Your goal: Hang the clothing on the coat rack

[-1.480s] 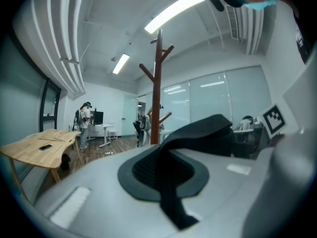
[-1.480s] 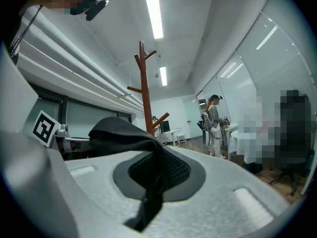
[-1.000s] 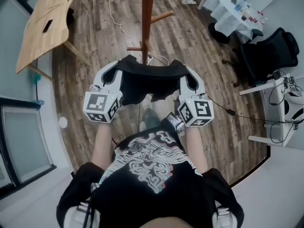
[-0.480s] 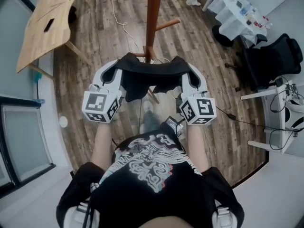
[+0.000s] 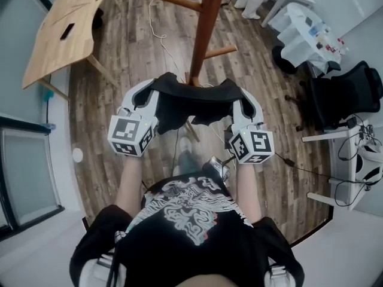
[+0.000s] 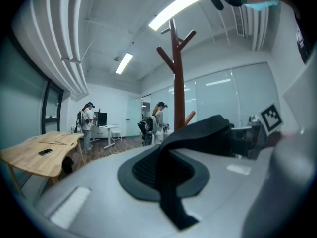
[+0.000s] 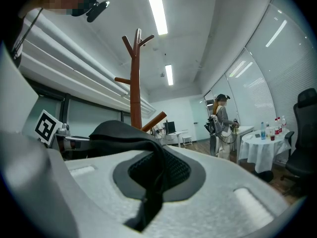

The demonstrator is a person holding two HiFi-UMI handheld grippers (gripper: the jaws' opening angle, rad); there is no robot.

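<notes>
1. Left claw (image 5: pixel 154 94) is clamped shut on one end of the black clothing (image 5: pixel 191 103).
2. Clothing is held stretched between both claws, near the brown coat rack (image 5: pixel 206 28).
3. Right claw (image 5: pixel 237 94) is closed on the other end.

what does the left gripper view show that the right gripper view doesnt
Only the left gripper view: a light wooden table off to the left side of the room. Only the right gripper view: a white-clothed table with bottles on it, and a black office chair. Both: the brown coat rack standing ahead, and the black garment clamped between shut jaws.
</notes>
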